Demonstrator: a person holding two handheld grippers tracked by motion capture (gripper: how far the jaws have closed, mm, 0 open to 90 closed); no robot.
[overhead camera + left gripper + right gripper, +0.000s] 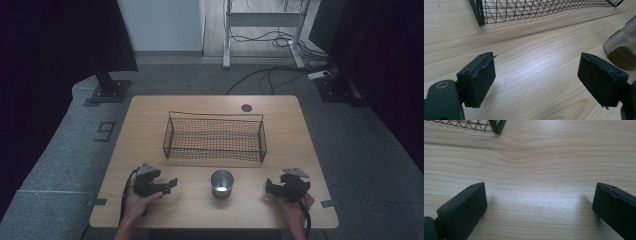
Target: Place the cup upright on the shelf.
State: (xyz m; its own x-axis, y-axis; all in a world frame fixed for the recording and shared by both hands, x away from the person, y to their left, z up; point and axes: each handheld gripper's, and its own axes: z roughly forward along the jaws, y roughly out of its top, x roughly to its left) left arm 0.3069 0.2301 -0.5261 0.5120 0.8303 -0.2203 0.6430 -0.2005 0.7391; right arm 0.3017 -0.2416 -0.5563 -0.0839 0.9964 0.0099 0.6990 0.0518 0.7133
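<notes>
Wide-spread claw (536,77) over table (529,50), near basket (524,10), cup (621,47).

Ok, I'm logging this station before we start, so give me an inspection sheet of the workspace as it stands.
Surface: wooden table, bare wood, a dark round grommet near the far edge.
Job's things: wire basket, nothing seen inside; metal cup upright in front of it, apart from it.
Clutter: nothing seen.
Grippers: left gripper and right gripper both held low at the near edge, either side of the cup, jaws open and holding nothing.
Cables: one trails from each gripper; more lie on the floor beyond the table.
Surroundings: grey carpet, a desk frame, dark curtains at both sides.
</notes>
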